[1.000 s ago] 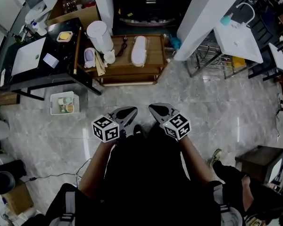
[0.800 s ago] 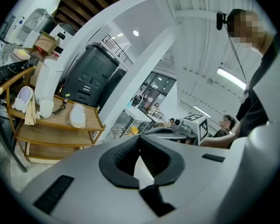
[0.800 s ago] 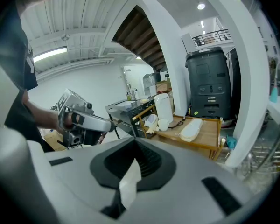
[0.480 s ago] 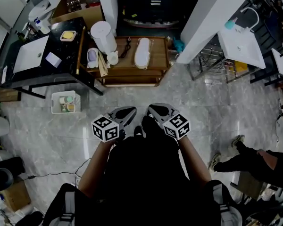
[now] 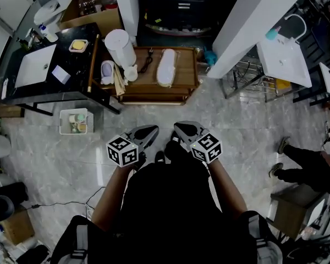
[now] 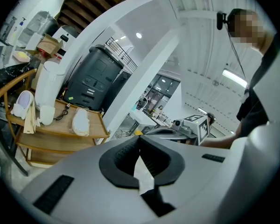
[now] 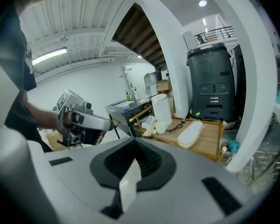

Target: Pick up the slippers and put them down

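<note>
Left gripper (image 5: 152, 130) and right gripper (image 5: 180, 127) are held side by side in front of the person, over the grey marble floor (image 5: 247, 120). Both pairs of jaws are pressed together with nothing between them (each gripper view confirms this). A long white fabric slipper (image 5: 166, 67) lies flat on the low wooden table (image 5: 186, 70), ahead of both grippers and well apart from their fingers. A second, pale lilac slipper (image 5: 106, 69) sits at the table's left end, beside a tall white cylindrical bin (image 5: 119, 45). Neither slipper is touched.
</note>
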Tool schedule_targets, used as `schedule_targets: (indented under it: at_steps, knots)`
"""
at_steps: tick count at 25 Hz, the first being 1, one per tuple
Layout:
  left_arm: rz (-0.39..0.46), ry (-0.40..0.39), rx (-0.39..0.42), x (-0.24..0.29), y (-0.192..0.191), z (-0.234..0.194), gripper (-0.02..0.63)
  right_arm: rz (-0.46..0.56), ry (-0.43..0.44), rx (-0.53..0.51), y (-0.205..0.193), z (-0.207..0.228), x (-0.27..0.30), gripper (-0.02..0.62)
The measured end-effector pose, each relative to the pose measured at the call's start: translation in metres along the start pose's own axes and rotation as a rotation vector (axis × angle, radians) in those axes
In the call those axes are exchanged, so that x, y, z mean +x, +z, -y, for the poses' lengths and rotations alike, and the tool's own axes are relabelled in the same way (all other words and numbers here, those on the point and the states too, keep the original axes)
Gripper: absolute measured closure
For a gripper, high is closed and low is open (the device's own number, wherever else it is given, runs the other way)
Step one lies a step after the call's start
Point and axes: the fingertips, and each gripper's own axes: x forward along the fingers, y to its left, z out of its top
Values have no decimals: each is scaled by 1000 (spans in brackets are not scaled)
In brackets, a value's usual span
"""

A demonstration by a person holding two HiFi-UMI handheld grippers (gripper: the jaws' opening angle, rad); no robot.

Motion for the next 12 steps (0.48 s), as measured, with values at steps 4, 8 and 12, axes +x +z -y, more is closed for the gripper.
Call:
schedule_targets:
  at_steps: [4,8,12]
  knots:
    - [-4,20,-13,16,6,-10,595,-9,21,4,4,21,5,588]
    - [-6,40,-25,35,19,-20,595,-16,45,2,13,46,12,588]
    - [6,69,-28,50,36,-28,594,-19,77,-8,26,72,20,588]
